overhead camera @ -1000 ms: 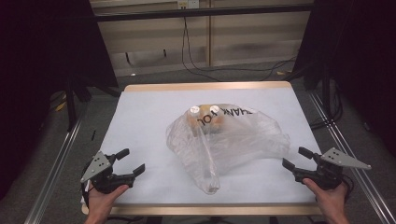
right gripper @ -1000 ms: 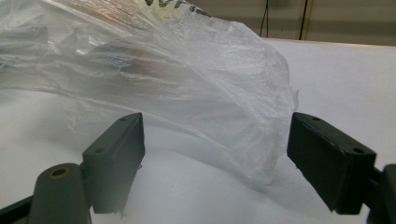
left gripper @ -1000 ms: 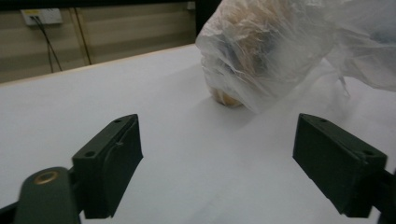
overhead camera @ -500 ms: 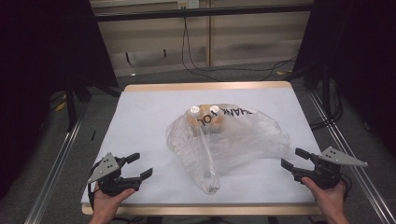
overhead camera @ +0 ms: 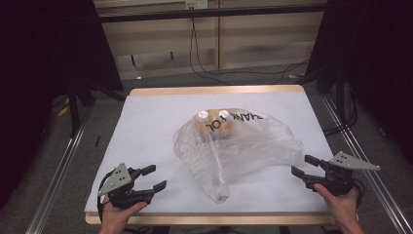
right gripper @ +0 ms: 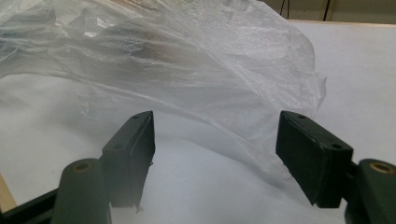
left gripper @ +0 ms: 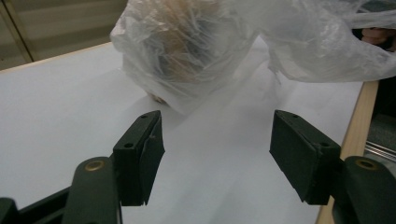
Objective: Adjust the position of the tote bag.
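White table (overhead camera: 156, 122), clear plastic bag (overhead camera: 243, 146) midway between left gripper (overhead camera: 152, 178) and right gripper (overhead camera: 304, 165), both released, jaws just narrowing, empty.

Overhead view; two low bag (overhead camera: 234, 146) close-ups

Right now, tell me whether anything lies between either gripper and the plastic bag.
Nothing visible does. Bare white table lies between the left gripper and the clear plastic bag, and between the right gripper and the bag's edge. Both grippers have just been closing a little, with nothing between their fingers.
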The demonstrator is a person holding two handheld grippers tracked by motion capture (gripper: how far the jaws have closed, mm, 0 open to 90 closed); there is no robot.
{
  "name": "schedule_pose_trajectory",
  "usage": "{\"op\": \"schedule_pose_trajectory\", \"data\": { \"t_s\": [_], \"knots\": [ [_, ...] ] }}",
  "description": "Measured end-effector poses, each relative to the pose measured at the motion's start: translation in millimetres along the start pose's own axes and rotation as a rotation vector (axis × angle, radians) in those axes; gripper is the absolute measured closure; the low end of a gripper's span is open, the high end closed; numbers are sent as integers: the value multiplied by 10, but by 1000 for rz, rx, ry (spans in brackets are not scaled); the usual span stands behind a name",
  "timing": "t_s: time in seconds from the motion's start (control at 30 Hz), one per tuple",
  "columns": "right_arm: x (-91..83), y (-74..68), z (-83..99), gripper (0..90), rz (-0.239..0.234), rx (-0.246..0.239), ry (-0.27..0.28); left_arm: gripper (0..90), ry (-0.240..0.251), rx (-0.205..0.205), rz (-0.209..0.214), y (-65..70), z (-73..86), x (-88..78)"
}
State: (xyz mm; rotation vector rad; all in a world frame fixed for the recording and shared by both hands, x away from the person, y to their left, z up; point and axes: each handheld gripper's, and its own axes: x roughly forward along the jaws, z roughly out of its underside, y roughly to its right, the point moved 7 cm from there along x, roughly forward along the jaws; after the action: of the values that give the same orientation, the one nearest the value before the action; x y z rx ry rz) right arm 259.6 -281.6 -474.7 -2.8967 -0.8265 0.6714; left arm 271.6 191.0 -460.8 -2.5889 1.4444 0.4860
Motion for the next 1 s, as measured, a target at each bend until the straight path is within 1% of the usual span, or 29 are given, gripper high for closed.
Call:
{"op": "schedule_pose_trajectory", "data": {
  "t_s": [0.03,0.07,0.1,0.17,0.2,0.23,0.27,0.3,0.33,0.37,0.43,0.47,0.5,0.53,0.57,0.6,0.63,0.67,0.73,0.8,0.83,0.87,1.0],
  "knots": [
    [0,-10,2,298,-5,-4,-4,349,0,0,0,0,0,0],
    [3,-17,2,306,-6,-16,-7,350,-6,14,-1,44,-18,-6],
    [3,-17,2,306,-6,-16,-7,356,-6,14,-1,44,-18,-6],
    [11,-44,-1,321,-11,-28,-14,364,15,22,38,110,-51,4],
    [11,-53,4,326,-8,-29,-21,372,2,25,38,125,-55,-4],
    [15,-60,5,332,-9,-33,-24,373,7,32,53,136,-67,-1],
    [16,-63,5,338,-11,-37,-25,381,4,31,43,149,-74,-1],
    [18,-63,4,342,-11,-36,-27,394,8,30,61,173,-83,5],
    [21,-61,-2,352,-9,-32,-26,400,8,30,59,192,-92,12],
    [26,-55,-9,362,-13,-39,-22,404,4,36,66,209,-99,17],
    [33,-41,-14,377,-11,-38,-24,421,5,42,79,253,-120,35],
    [37,-35,-15,382,-13,-40,-24,421,9,49,92,274,-134,46],
    [40,-30,-14,386,-12,-40,-25,423,14,42,97,301,-149,56],
    [41,-27,-14,388,-14,-40,-27,432,12,56,103,323,-166,64],
    [41,-27,-14,388,-14,-40,-27,434,12,56,103,323,-166,64],
    [36,-25,-17,388,-14,-35,-27,435,15,62,121,371,-191,86],
    [33,-23,-20,390,-12,-35,-25,439,12,69,124,398,-205,93],
    [32,-23,-24,391,-14,-39,-22,446,19,67,149,434,-220,107],
    [36,-25,-29,393,-15,-41,-22,458,29,72,169,496,-255,135],
    [40,-28,-29,403,-14,-39,-27,478,28,87,184,540,-275,160],
    [44,-29,-31,411,-13,-36,-27,504,19,98,190,554,-279,170],
    [48,-33,-35,415,-16,-34,-25,512,23,91,197,571,-285,183],
    [62,-33,-44,436,-13,-41,-30,528,18,95,222,620,-312,237]
  ]
}}
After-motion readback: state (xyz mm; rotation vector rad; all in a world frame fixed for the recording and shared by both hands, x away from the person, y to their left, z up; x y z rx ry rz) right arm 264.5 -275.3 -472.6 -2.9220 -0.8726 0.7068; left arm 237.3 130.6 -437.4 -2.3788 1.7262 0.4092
